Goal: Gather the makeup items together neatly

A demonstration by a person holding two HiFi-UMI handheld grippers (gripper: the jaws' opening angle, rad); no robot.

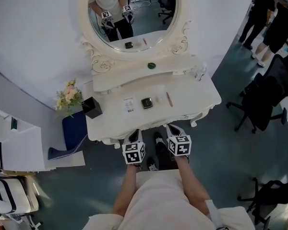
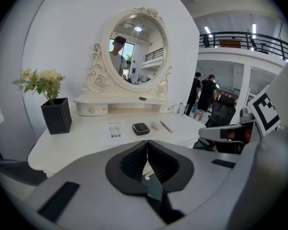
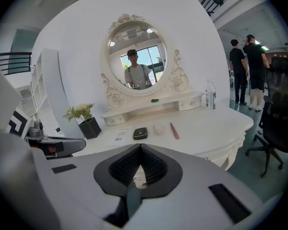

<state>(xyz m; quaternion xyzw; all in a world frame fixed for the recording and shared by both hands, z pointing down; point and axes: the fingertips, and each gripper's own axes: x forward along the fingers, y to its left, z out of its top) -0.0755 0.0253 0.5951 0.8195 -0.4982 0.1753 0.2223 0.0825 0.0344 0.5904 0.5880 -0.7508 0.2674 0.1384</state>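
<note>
Across the white vanity table (image 1: 197,95), well ahead of my left gripper (image 2: 147,150) and right gripper (image 3: 140,153), both with fingers (image 2: 134,163) pressed together on nothing, sit a black compact (image 1: 147,103), likely rigid and slick so I'd pinch its sides, and a light, roll-prone pink pencil (image 1: 169,99).

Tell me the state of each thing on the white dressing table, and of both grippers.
left gripper: shut, empty.
right gripper: shut, empty.
square black compact case: closed, lying flat.
slim pink pencil: lying flat, apart from the case.
clear plastic bottle: upright.
black square flower pot: upright, flowers in it.
</note>
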